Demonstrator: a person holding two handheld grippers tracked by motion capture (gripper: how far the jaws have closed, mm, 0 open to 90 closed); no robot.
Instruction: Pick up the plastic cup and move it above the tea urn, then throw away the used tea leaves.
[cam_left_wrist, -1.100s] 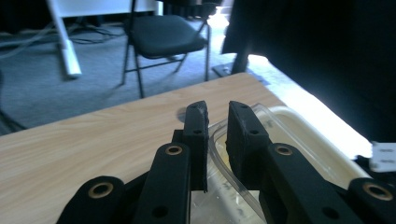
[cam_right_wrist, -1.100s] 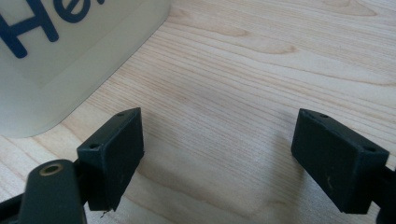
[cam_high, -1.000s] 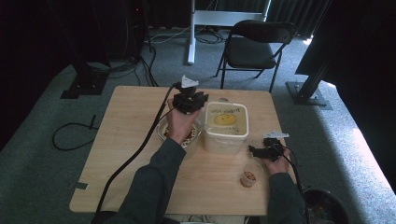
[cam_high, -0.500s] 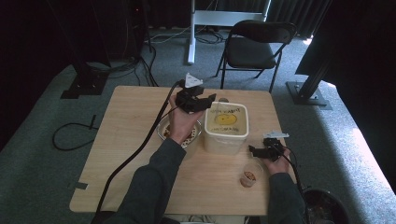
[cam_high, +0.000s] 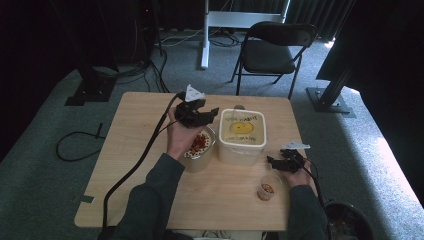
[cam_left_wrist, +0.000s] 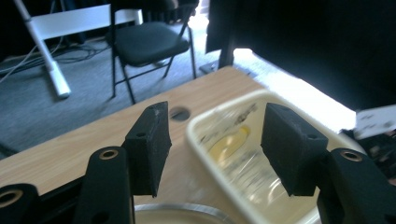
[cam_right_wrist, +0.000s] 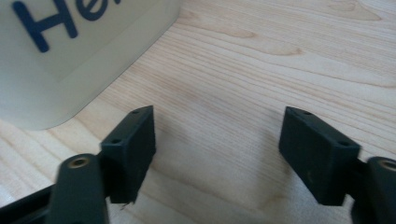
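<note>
High view: the left gripper (cam_high: 212, 113), jaws spread and empty, hovers mid-frame beside the cream tub (cam_high: 242, 135), probably lining up on its rim. The right gripper (cam_high: 274, 162), also spread and empty, waits lower right near the small cup (cam_high: 268, 188).

Left gripper (cam_high: 207, 116): jaws apart, nothing between; cream tub (cam_high: 242, 135) just ahead, metal bowl (cam_high: 200, 148) below.
Right gripper (cam_high: 272, 162): bare table (cam_right_wrist: 261, 70) ahead; small cup (cam_high: 267, 189) just behind.
</note>
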